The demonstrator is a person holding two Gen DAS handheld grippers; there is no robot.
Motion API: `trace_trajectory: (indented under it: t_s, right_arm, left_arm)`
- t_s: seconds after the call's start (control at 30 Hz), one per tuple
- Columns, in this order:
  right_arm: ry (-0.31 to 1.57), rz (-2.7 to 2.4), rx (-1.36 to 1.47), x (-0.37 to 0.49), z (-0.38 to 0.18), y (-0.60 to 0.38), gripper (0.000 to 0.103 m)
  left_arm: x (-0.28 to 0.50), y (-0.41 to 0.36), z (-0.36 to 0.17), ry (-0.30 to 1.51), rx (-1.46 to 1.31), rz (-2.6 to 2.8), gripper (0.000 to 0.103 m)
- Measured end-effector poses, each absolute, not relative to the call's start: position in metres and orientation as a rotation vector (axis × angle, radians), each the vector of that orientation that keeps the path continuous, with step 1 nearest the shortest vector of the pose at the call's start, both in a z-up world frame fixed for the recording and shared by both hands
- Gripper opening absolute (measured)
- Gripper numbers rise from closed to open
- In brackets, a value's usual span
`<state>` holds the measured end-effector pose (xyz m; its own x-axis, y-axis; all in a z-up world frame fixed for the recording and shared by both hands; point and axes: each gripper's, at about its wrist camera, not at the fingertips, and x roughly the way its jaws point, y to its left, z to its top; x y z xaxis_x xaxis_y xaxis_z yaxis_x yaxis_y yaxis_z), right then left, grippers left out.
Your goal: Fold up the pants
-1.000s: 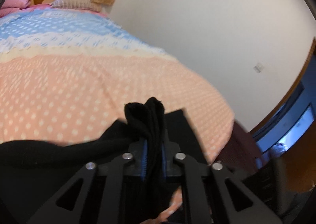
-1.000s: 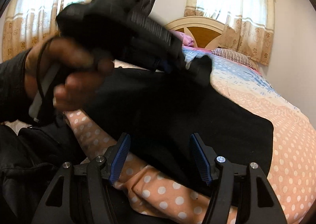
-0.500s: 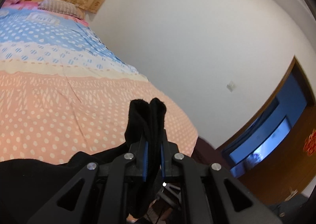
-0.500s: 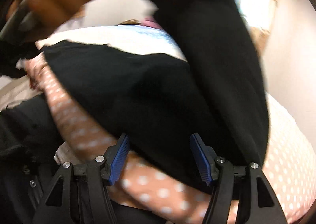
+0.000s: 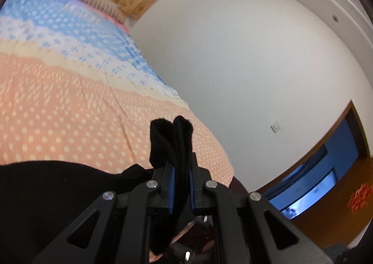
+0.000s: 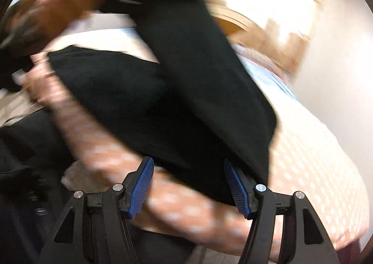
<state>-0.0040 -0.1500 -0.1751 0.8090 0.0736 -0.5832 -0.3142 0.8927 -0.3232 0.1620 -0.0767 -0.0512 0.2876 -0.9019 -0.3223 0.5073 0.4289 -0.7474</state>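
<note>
**Mid-fold: one end of the pants is up in the air**

The left gripper (image 5: 180,184) is clamped tight on a bunched edge of the black pants (image 6: 144,101), and the tuft of fabric pokes up between its blue pads (image 5: 172,190). In the right wrist view a panel of that cloth hangs lifted from above, where a hand (image 6: 53,10) grips the tool, while the rest of the garment lies spread on the dotted bedspread (image 6: 314,161) near the foot of the bed. The right gripper (image 6: 188,184) stands open with nothing between its jaws, hovering just over the near hem of the pants.

So where are we? The fold is under way but not landed: the raised part has not been laid down on the flat part. The right view is badly blurred, so it's hard to say how many layers already lie underneath. Left to do, by my reading: bring the held edge over, set it down, release, and smooth.
</note>
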Motion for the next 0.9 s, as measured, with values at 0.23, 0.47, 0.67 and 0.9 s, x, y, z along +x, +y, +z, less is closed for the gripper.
trace_trajectory:
  t_s: [0.23, 0.47, 0.67, 0.9]
  right_arm:
    - [0.445, 0.285, -0.575, 0.007, -0.173, -0.088, 0.069]
    - [0.504, -0.059, -0.347, 0.053, -0.161, -0.148, 0.072]
    - [0.615, -0.379, -0.340, 0.055, -0.180, -0.184, 0.072]
    - [0.616, -0.243, -0.454, 0.022, -0.184, -0.157, 0.077]
  left_arm:
    - [0.157, -0.103, -0.009, 0.787, -0.484, -1.103, 0.010]
    - [0.162, -0.106, 0.000, 0.777, -0.501, -1.138, 0.010]
    - [0.166, -0.118, -0.031, 0.849, -0.531, -1.121, 0.010]
    - [0.160, -0.100, -0.030, 0.816, -0.549, -1.133, 0.010]
